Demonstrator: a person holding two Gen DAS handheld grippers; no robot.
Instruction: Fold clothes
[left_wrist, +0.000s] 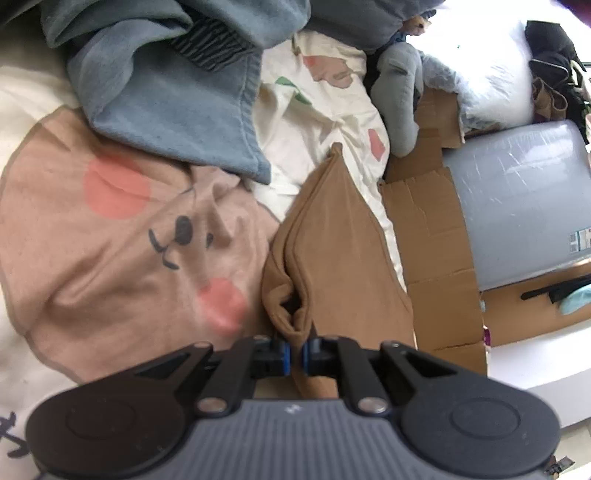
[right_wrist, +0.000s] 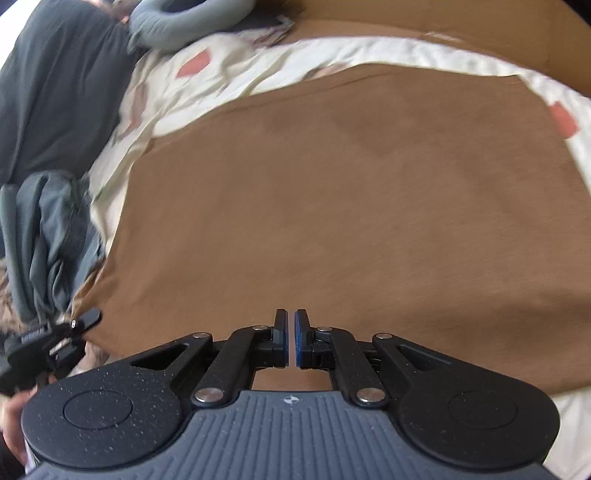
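Observation:
A brown garment (left_wrist: 332, 236) lies on the bed, one end bunched into a fold in the left wrist view. My left gripper (left_wrist: 295, 354) is shut on that bunched edge, with cloth pinched between the blue pads. In the right wrist view the same brown garment (right_wrist: 332, 203) is spread wide and flat. The left gripper (right_wrist: 85, 319) holds its corner at the far left, and a hand shows below it. My right gripper (right_wrist: 290, 332) hovers over the near part of the garment, pads together with nothing between them.
A blue-grey garment (left_wrist: 166, 103) is heaped on the cream printed bedsheet (left_wrist: 317, 110), above a pink bear face print (left_wrist: 110, 240). Flattened cardboard (left_wrist: 432, 236) and a plastic-wrapped grey package (left_wrist: 524, 199) lie beside the bed. Grey-green clothes (right_wrist: 48, 229), a dark garment (right_wrist: 55, 92) and a grey neck pillow (right_wrist: 184, 22) sit at the left.

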